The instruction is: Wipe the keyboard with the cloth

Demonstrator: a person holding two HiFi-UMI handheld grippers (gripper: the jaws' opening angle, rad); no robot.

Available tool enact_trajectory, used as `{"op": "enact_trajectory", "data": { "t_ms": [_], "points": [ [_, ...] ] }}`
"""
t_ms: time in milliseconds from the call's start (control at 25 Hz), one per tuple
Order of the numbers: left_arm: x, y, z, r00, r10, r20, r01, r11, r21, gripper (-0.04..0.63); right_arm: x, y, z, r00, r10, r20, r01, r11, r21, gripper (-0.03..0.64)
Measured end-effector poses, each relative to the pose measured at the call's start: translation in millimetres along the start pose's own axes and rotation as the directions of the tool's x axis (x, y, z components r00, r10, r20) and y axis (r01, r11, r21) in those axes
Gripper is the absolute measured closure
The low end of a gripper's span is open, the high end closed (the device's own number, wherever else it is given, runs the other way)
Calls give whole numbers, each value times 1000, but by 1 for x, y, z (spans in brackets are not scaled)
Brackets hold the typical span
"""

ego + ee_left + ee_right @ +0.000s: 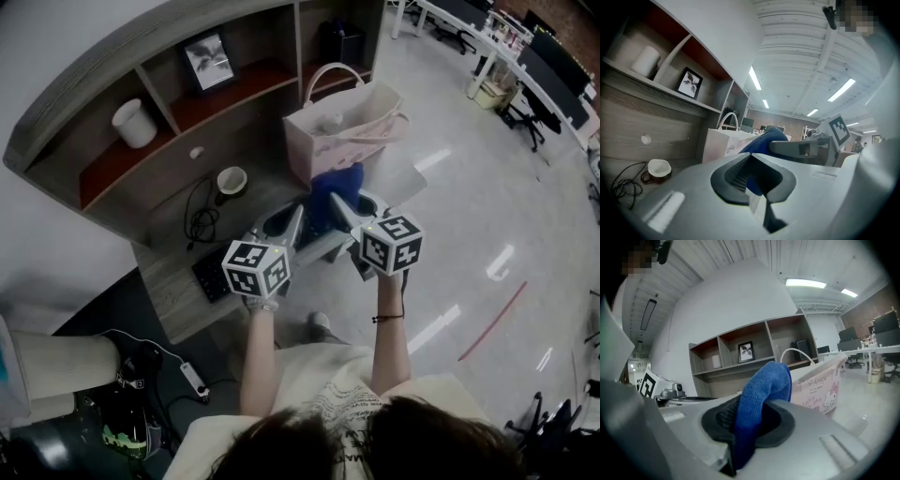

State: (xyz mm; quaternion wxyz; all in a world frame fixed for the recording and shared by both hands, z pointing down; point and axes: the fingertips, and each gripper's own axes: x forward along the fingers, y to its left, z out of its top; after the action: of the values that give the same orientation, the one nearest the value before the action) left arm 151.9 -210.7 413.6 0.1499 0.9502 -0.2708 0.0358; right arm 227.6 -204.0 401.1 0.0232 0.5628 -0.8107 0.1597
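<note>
Right gripper (pixel 746 430) jaws clamped on blue cloth (pixel 764 385); left gripper (pixel 753 180) jaws pinch another part. Keyboard (pixel 211 274) on desk (pixel 173 305), 8 o'clock of cloth. Pink bag (pixel 820 383) reads "Luck".

Shelf unit (pixel 122 70) at far side of worktop (pixel 173 292): container (pixel 134 123) in left bay, picture frame (pixel 208 61) in the next bay right. On worktop: cable (pixel 199 217) left, cup (pixel 232 180) just right of it, bag (pixel 342 136) far right, keyboard (pixel 208 275) at near edge. Cloth (pixel 336 192) near side of bag, between left hand-held gripper (pixel 293 225) and right hand-held gripper (pixel 345 214).
</note>
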Motion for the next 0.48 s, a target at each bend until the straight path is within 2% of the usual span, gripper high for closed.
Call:
{"op": "enact_trajectory", "data": {
  "t_ms": [200, 480],
  "points": [
    [6, 2, -14, 1000, 15, -11, -15, 999, -38, 591, 9, -12, -9, 999, -4, -34, 4, 1000, -2, 557],
    [6, 12, -37, 999, 24, -47, -29, 995, -99, 591, 17, -26, -30, 992, -59, -115, 55, 998, -34, 557]
  ]
}}
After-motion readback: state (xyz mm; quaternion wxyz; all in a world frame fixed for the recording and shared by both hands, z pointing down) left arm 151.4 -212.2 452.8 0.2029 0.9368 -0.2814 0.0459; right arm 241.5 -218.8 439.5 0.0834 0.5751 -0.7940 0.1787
